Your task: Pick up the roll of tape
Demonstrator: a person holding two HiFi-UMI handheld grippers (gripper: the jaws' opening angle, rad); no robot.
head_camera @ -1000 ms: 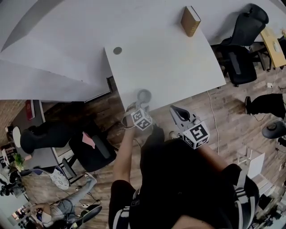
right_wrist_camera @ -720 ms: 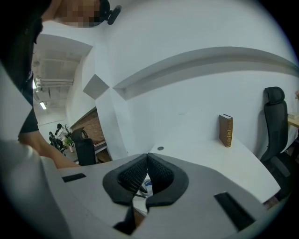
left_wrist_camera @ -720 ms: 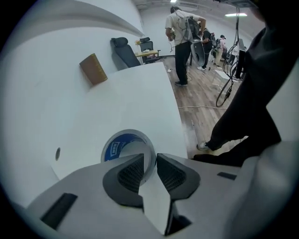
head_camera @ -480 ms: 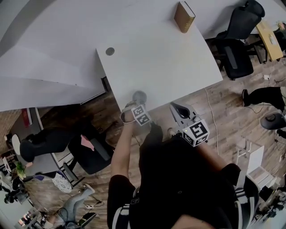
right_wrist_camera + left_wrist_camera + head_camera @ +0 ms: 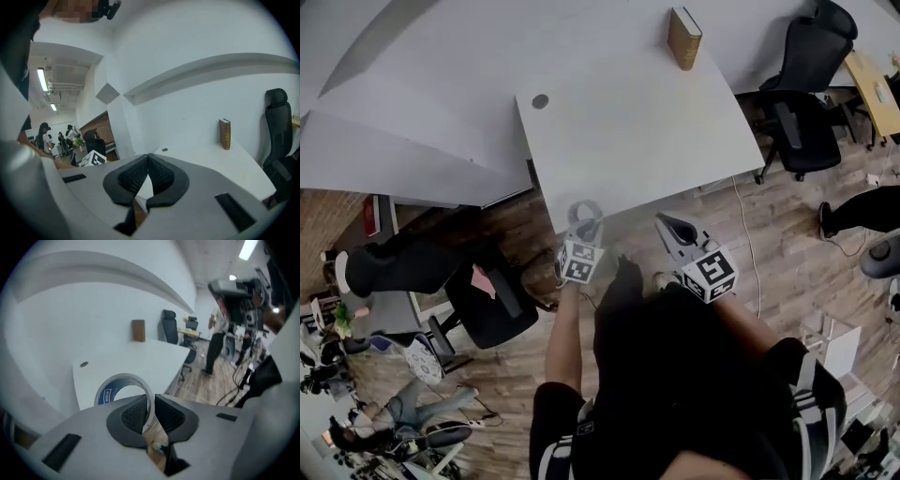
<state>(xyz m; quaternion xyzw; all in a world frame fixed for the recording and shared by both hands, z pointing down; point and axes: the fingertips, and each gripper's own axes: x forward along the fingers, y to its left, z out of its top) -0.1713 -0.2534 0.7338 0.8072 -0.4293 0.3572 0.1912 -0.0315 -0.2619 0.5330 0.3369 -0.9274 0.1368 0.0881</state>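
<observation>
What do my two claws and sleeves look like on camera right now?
Both the left claw and right claw have pale grey bodies with black cross-hatched pads. Each carries a white cube with black square markers. The person wears a black top, white-striped at the sleeves. The left claw is closing, tape between its pads.

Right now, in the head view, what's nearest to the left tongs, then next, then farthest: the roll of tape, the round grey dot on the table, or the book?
1. Roll of tape: its wall sits between the closing left tongs.
2. Grey dot: farther up the table, leftward.
3. Book: at the far edge, rightward.
</observation>
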